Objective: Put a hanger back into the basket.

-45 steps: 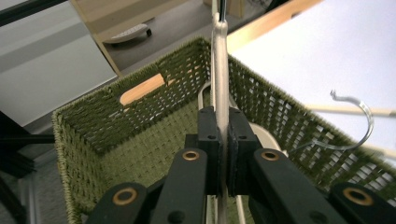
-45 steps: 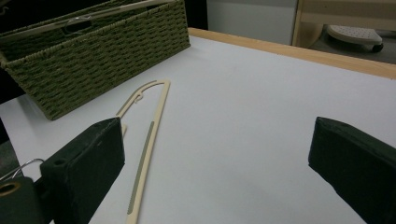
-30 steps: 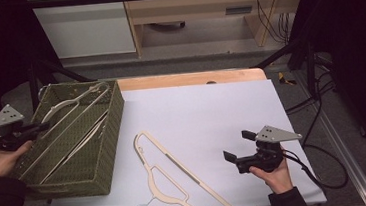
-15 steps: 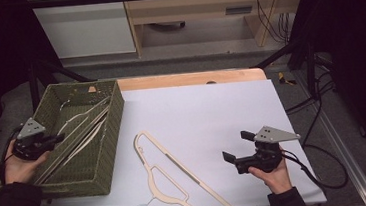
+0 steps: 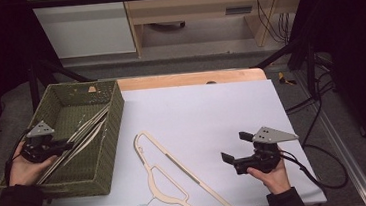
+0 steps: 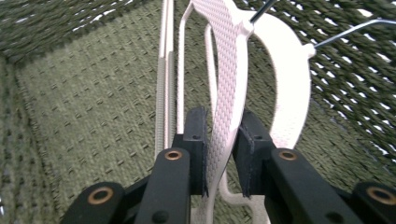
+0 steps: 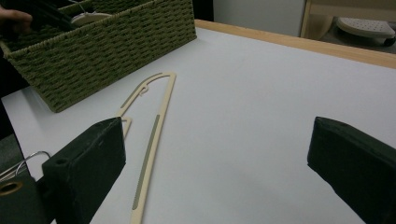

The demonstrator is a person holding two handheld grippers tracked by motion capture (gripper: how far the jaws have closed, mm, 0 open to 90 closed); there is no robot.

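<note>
A green woven basket [image 5: 110, 139] stands at the table's left and holds pale hangers [image 5: 91, 125] leaning across it. My left gripper [image 5: 67, 142] reaches in over the basket's left rim. In the left gripper view its jaws are shut on the white textured arm of one hanger [image 6: 225, 84], gripper [image 6: 222, 140]. A cream hanger [image 5: 177, 179] with a wire hook lies flat on the white table, front centre. To its right, my right gripper [image 5: 235, 146] hovers low over the table, open and empty, pointing toward that cream hanger [image 7: 150, 140], gripper [image 7: 219, 163].
The basket wall [image 7: 116, 42] rises at the left in the right gripper view. The basket's woven floor [image 6: 84, 107] lies under the held hanger. A wooden strip [image 5: 189, 79] borders the table's far edge. Cables [image 5: 311, 102] hang off the right side.
My left gripper has moved right from outside the basket's left rim into the basket, and its jaws now sit on a hanger. The right gripper has stayed put.
</note>
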